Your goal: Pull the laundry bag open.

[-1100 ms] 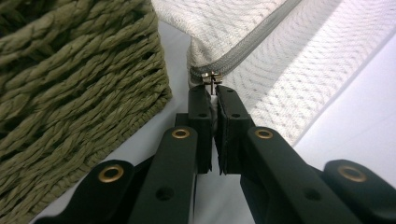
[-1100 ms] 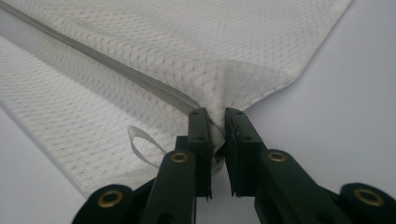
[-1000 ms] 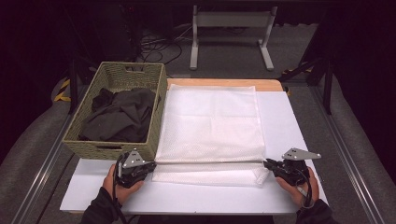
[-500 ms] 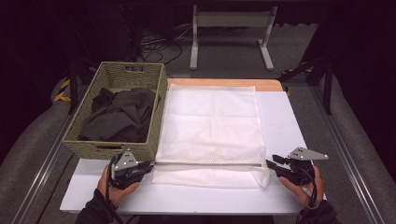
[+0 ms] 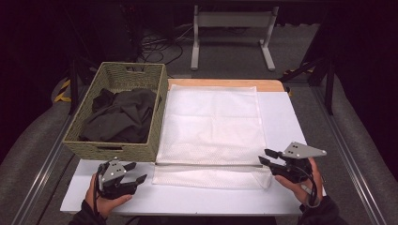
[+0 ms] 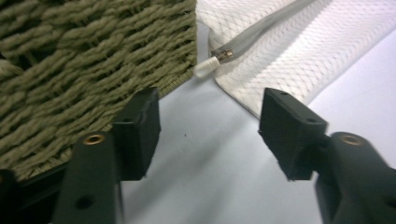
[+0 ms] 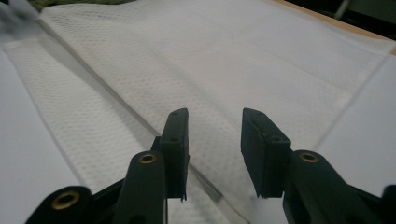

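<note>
A white mesh laundry bag [image 5: 211, 126] lies flat on the white table [image 5: 187, 199], its zipper [image 5: 209, 165] running across near the front. My left gripper [image 5: 138, 171] rests open at the front left, apart from the bag's corner. In the left gripper view, the left gripper [image 6: 210, 98] has wide jaws over bare table, and the zipper's white-tipped end [image 6: 217, 58] lies just ahead on the mesh bag [image 6: 299, 51]. My right gripper [image 5: 264, 156] is open at the bag's front right corner. In the right gripper view, the right gripper [image 7: 215, 114] stands over the mesh bag [image 7: 210, 56] with nothing between the jaws.
A green wicker basket [image 5: 112, 150] with dark clothing [image 5: 122, 115] stands at the left, touching the bag's left edge; its woven wall [image 6: 70, 46] is close to my left gripper. A wooden strip [image 5: 225, 82] borders the table's far edge. Dark floor and a metal stand lie beyond.
My left gripper has drawn back to the left and toward the person, off the bag's front left corner. The right gripper has stayed near the front right corner.
</note>
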`<control>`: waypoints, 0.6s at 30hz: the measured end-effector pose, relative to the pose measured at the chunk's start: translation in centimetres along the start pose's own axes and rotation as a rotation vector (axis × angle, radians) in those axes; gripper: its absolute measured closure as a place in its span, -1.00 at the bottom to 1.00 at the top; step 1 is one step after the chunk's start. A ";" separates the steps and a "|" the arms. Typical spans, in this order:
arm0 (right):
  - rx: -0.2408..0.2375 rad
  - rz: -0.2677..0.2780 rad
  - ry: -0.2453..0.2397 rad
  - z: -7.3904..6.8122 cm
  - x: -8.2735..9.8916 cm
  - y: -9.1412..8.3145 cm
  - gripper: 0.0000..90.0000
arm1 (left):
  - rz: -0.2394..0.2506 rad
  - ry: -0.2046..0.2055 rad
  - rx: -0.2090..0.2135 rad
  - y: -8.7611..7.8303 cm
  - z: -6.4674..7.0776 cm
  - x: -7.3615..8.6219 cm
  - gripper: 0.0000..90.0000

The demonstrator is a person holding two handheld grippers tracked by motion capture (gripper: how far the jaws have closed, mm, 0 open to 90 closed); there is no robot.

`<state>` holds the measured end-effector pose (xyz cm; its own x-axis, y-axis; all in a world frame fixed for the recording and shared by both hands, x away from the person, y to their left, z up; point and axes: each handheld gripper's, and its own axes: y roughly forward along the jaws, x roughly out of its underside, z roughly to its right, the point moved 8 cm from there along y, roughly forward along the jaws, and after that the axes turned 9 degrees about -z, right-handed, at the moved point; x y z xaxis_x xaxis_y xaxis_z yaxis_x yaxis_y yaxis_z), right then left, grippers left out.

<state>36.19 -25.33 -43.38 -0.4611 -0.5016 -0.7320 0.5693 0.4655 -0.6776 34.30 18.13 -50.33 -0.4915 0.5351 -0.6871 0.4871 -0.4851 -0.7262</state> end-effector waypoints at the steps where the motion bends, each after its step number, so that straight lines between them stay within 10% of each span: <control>1: -0.017 -0.001 -0.018 -0.6 -0.5 0.3 0.40 | -0.004 0.003 -0.009 0.0 0.0 0.1 -0.24; 10: -0.158 -0.074 -0.172 -6.2 -3.4 5.6 0.46 | -0.012 -0.016 -0.006 -0.2 0.1 0.9 -0.42; 18: -0.216 -0.216 -0.217 -7.6 -3.4 10.4 0.32 | -0.015 -0.019 -0.006 -0.7 0.2 1.3 -0.45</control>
<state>38.49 -13.23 -48.43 -0.3869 -0.7368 -0.5544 0.3071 0.4640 -0.8309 33.19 19.04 -50.78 -0.5125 0.5288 -0.6765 0.4841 -0.4728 -0.7363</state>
